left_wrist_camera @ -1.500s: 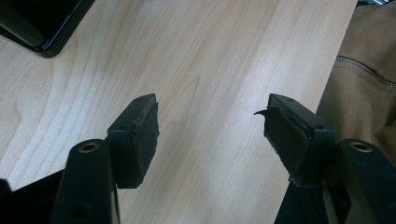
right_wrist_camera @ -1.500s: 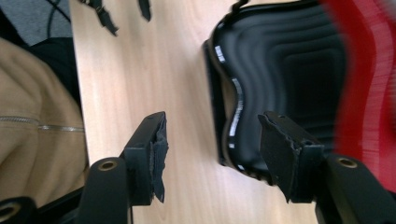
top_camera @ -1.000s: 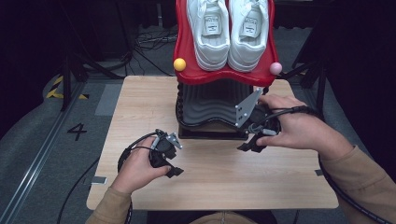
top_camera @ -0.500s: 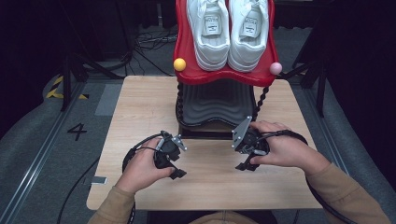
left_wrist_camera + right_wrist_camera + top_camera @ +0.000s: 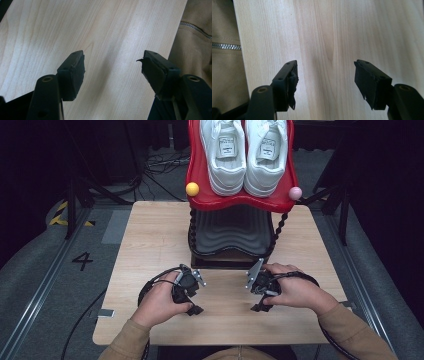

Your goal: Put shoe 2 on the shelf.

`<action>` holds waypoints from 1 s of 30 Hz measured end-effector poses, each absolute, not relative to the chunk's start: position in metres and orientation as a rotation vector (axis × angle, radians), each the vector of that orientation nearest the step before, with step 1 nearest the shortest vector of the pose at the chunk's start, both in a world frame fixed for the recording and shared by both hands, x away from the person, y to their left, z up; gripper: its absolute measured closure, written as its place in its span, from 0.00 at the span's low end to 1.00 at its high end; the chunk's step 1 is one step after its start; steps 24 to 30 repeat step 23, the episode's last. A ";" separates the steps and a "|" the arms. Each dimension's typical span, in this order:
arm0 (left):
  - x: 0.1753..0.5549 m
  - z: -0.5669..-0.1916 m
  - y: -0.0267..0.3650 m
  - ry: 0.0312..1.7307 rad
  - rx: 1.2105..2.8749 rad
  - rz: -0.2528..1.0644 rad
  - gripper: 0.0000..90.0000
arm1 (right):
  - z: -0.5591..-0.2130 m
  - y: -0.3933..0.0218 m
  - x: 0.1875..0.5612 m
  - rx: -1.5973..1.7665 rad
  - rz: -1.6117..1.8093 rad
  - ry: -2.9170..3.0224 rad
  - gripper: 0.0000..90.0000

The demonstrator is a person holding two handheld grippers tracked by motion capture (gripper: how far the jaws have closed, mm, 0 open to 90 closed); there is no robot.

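Your left gripper [image 5: 192, 297] and right gripper [image 5: 260, 295] gape wide, empty, over the pale wooden table [image 5: 150, 240]. The white sneakers [image 5: 243, 150] sit far ahead on the red wavy rack [image 5: 200, 195], toes toward you, right gripper nearer.

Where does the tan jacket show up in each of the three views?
High view: the tan jacket runs along the bottom edge, its sleeves reaching onto the table.
Left gripper view: the jacket fills the right edge, with a zip near the top.
Right gripper view: the jacket fills the left edge, crossed by a zip.
Shared landmark: the light wooden table, whose near edge borders the jacket.
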State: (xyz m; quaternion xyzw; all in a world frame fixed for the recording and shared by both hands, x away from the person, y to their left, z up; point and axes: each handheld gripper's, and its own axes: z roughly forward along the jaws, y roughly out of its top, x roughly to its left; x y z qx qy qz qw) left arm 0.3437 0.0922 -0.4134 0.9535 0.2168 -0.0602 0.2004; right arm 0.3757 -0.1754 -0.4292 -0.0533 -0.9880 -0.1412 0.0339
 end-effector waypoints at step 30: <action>0.343 -0.413 0.095 0.622 2.647 -0.154 0.39 | -0.447 -0.190 0.380 -0.299 -0.512 -3.066 0.37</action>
